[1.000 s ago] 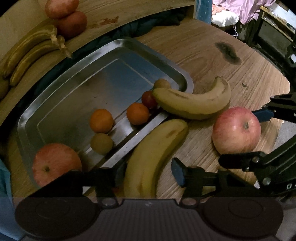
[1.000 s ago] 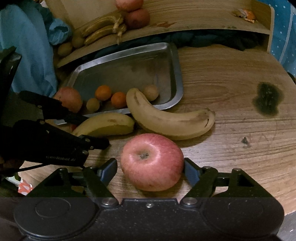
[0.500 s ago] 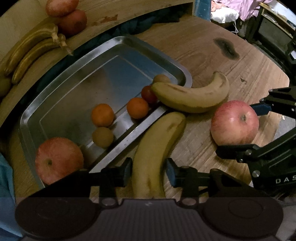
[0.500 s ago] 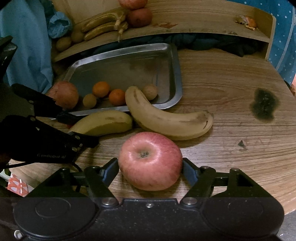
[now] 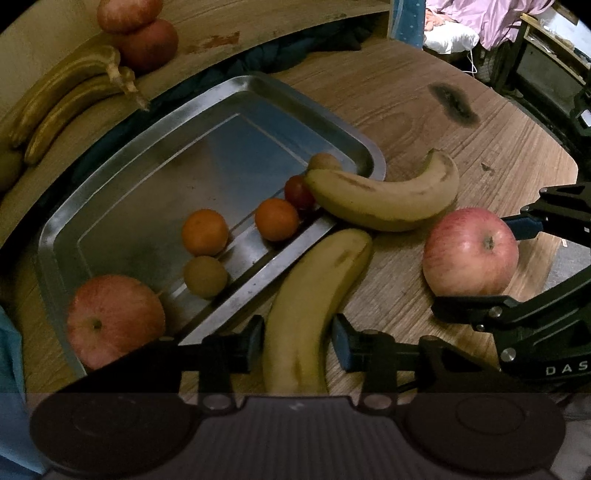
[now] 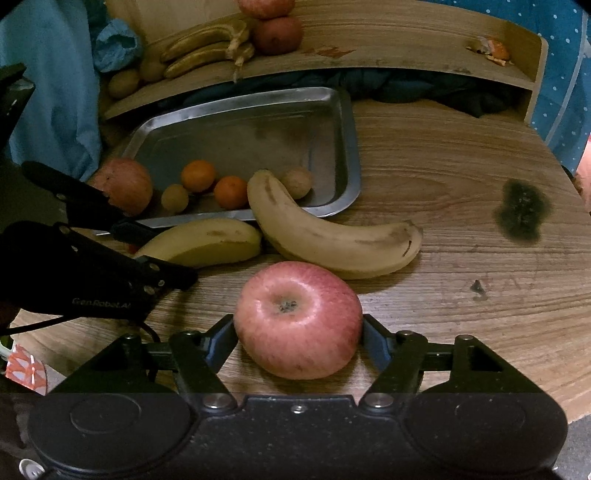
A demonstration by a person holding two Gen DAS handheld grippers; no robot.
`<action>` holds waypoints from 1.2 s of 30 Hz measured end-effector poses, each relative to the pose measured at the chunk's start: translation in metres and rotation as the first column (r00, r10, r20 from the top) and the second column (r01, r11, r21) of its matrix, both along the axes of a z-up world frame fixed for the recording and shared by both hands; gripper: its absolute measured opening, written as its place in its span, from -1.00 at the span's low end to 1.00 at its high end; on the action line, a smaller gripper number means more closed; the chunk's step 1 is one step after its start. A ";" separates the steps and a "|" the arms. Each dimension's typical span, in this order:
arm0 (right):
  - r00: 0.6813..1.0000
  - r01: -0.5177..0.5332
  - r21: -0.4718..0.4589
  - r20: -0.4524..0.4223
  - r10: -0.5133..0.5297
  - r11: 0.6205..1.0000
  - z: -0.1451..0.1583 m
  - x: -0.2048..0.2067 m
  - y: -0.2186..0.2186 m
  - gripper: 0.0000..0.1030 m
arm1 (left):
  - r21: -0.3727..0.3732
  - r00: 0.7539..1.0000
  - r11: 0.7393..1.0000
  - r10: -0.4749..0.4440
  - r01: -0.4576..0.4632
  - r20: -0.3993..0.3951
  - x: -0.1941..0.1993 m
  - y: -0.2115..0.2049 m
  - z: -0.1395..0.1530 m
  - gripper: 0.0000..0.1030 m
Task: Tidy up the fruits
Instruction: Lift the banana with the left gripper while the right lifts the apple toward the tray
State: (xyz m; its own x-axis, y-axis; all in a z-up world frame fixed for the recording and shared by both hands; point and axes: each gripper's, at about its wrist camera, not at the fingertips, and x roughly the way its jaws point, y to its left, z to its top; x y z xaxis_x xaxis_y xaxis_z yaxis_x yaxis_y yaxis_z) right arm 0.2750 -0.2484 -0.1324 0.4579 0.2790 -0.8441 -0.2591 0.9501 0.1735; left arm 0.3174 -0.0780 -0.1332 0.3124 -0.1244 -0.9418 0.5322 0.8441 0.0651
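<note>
My left gripper [image 5: 297, 341] is shut on the near end of a yellow banana [image 5: 314, 288] that lies on the table along the front rim of the metal tray [image 5: 258, 273]. A second banana [image 5: 384, 203] rests with one end on the tray's corner. My right gripper [image 6: 298, 339] is shut on a red apple [image 6: 299, 317] that sits on the table, a finger pressing each side. Inside the tray are another red apple [image 5: 114, 317], two oranges [image 5: 205, 232], a cherry tomato [image 5: 299, 192] and small brown fruits [image 5: 205, 277].
A curved wooden shelf [image 6: 369, 48] behind the tray holds two bananas [image 6: 207, 48], two apples [image 6: 277, 33] and small brown fruits. Blue cloth [image 6: 55, 92] hangs at the left. The round wooden table [image 6: 461, 166] has a dark stain [image 6: 522, 210] on its right side.
My left gripper slid forward and closed from wide open onto the near banana. The right gripper's fingers narrowed slightly against the apple; the apple stayed on the table.
</note>
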 end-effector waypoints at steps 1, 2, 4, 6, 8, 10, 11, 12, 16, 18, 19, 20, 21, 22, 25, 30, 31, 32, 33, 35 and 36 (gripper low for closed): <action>1.000 0.002 0.001 0.000 -0.002 1.000 0.000 0.000 0.000 0.40 | 0.003 1.000 1.000 0.001 -0.001 0.002 -0.001 -0.001 0.000 -0.18; 1.000 0.003 0.002 -0.001 -0.003 1.000 0.000 0.000 -0.001 0.40 | 0.005 1.000 1.000 0.002 -0.002 0.003 -0.001 -0.001 0.001 -0.18; 1.000 0.005 0.005 -0.005 -0.005 1.000 0.000 0.000 -0.002 0.40 | 0.004 1.000 1.000 0.008 -0.008 0.002 -0.002 -0.001 0.002 -0.20; 1.000 0.010 0.011 -0.009 -0.010 1.000 0.001 0.000 -0.004 0.40 | 0.003 1.000 1.000 0.017 -0.017 0.002 -0.002 0.000 0.003 -0.22; 1.000 0.014 0.015 -0.012 -0.014 1.000 0.001 0.000 -0.005 0.40 | -0.001 1.000 1.000 0.026 -0.026 0.000 -0.002 0.002 0.005 -0.24; 1.000 0.017 0.020 -0.013 -0.017 1.000 0.002 -0.001 -0.007 0.40 | -0.006 1.000 0.999 0.031 -0.031 -0.002 -0.002 0.004 0.007 -0.25; 1.000 0.018 0.023 -0.012 -0.018 1.000 0.003 -0.001 -0.007 0.40 | -0.007 0.999 0.999 0.034 -0.034 -0.002 -0.003 0.004 0.007 -0.26; 1.000 0.017 0.026 -0.008 -0.017 1.000 0.004 -0.001 -0.008 0.40 | -0.008 0.999 0.999 0.034 -0.034 -0.002 -0.003 0.005 0.008 -0.26; 1.000 0.003 0.034 0.012 -0.004 0.999 0.010 -0.003 -0.011 0.40 | -0.018 1.000 0.999 0.031 -0.031 -0.005 -0.007 0.007 0.012 -0.28; 1.000 -0.002 0.035 0.019 0.001 0.999 0.013 -0.003 -0.011 0.40 | -0.024 1.000 0.999 0.030 -0.030 -0.005 -0.009 0.008 0.014 -0.28; 1.000 -0.004 0.034 0.023 0.003 0.999 0.014 -0.003 -0.012 0.40 | -0.026 1.000 0.999 0.030 -0.031 -0.003 -0.010 0.008 0.015 -0.28; 1.000 -0.007 0.035 0.027 0.006 0.999 0.016 -0.003 -0.012 0.40 | -0.028 1.000 0.999 0.030 -0.030 -0.001 -0.011 0.009 0.016 -0.28; 1.000 -0.008 0.035 0.030 0.007 0.999 0.017 -0.003 -0.013 0.40 | -0.029 1.000 0.999 0.031 -0.031 0.001 -0.012 0.009 0.018 -0.28; 0.999 -0.009 0.035 0.033 0.008 0.999 0.018 -0.003 -0.013 0.40 | -0.030 1.000 0.999 0.031 -0.031 0.005 -0.013 0.010 0.020 -0.28; 0.999 -0.014 0.036 0.048 0.012 0.999 0.023 -0.002 -0.014 0.40 | -0.039 0.999 0.999 0.034 -0.033 0.017 -0.016 0.009 0.028 -0.29; 0.997 -0.024 0.041 0.077 0.021 0.999 0.029 0.000 -0.015 0.40 | -0.047 0.998 0.998 0.044 -0.041 0.048 -0.017 0.008 0.038 -0.29; 0.996 -0.028 0.042 0.082 0.024 0.999 0.030 0.001 -0.014 0.40 | -0.047 0.998 0.998 0.047 -0.044 0.051 -0.016 0.008 0.039 -0.29; 0.996 -0.032 0.042 0.088 0.028 0.999 0.031 0.001 -0.014 0.40 | -0.048 0.997 0.998 0.051 -0.049 0.055 -0.015 0.008 0.040 -0.29; 0.995 -0.036 0.043 0.093 0.032 0.998 0.032 0.002 -0.014 0.40 | -0.049 0.997 0.997 0.057 -0.054 0.058 -0.015 0.008 0.041 -0.29; 0.994 -0.042 0.045 0.104 0.038 0.998 0.035 0.004 -0.014 0.40 | -0.052 0.996 0.996 0.069 -0.066 0.063 -0.013 0.009 0.043 -0.29; 0.993 -0.044 0.046 0.109 0.039 0.998 0.036 0.005 -0.013 0.40 | -0.054 0.995 0.996 0.074 -0.071 0.066 -0.013 0.010 0.044 -0.29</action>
State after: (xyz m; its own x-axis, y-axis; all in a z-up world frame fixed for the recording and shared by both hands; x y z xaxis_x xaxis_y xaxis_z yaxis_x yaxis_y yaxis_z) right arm 0.2801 -0.2619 -0.0964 0.5330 0.3387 -0.7754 -0.3180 0.9294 0.1875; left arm 0.3042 -0.0679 -0.0888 0.3851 -0.1469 -0.9111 0.4654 0.8835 0.0542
